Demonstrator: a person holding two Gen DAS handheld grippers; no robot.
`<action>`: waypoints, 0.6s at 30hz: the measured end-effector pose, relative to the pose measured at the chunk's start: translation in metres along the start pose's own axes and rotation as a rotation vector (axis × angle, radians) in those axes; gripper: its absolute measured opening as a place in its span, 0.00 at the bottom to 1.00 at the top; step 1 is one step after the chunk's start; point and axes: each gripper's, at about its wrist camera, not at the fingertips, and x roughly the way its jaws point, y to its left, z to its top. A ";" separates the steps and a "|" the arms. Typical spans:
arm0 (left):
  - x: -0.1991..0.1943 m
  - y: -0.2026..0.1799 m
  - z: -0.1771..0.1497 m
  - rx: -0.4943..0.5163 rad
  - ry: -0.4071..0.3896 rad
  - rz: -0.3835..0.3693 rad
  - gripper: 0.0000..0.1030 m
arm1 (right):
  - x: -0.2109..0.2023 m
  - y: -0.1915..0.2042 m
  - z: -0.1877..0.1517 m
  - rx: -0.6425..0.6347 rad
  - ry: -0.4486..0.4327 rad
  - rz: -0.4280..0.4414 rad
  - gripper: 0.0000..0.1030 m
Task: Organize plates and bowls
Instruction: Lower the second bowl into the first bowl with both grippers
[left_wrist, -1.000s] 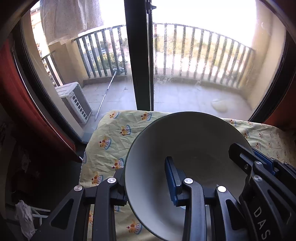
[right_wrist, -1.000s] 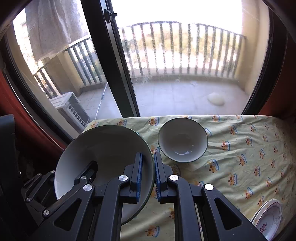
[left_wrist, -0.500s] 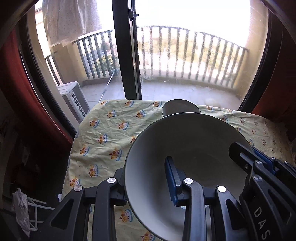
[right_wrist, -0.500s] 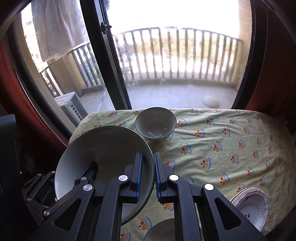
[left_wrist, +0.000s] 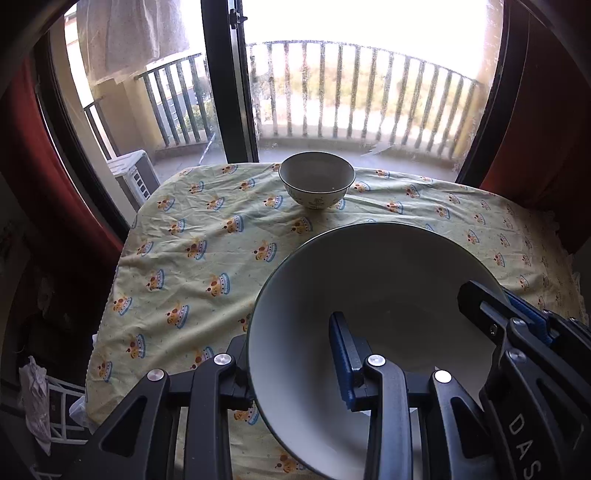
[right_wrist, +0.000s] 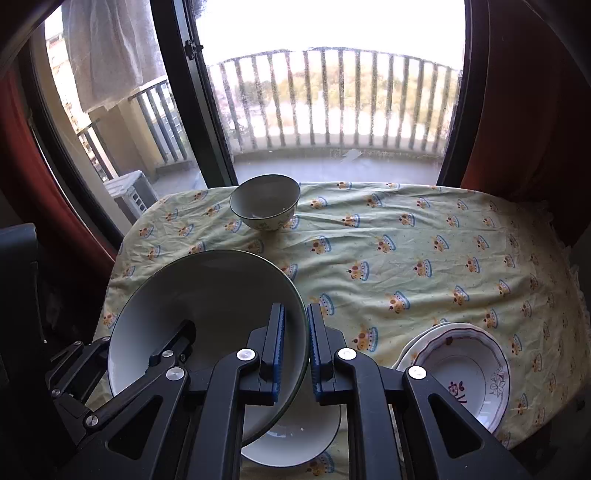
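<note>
Grippers clamp one large white bowl (right_wrist: 207, 317) by opposite sides of its rim: the left gripper (left_wrist: 291, 362) has one finger inside the wall and one outside, and the right gripper (right_wrist: 295, 350) pinches the rim between its blue pads (right_wrist: 275, 347). The bowl hangs tilted above the near edge of the table. Under it a second white bowl (right_wrist: 295, 439) sits on the yellow crown-print tablecloth (right_wrist: 406, 251), and just right lies a stack of scalloped plates (right_wrist: 469, 369). At the far edge, near the balcony window (right_wrist: 332, 110), stands a small patterned bowl (right_wrist: 265, 203)
</note>
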 end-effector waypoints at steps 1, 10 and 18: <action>0.001 -0.002 -0.004 0.001 0.004 -0.001 0.31 | 0.000 -0.003 -0.004 0.002 0.004 0.000 0.15; 0.017 -0.013 -0.039 0.011 0.072 -0.019 0.31 | 0.012 -0.019 -0.039 0.004 0.072 -0.008 0.15; 0.036 -0.014 -0.061 -0.008 0.140 -0.026 0.31 | 0.034 -0.022 -0.063 -0.006 0.162 -0.021 0.15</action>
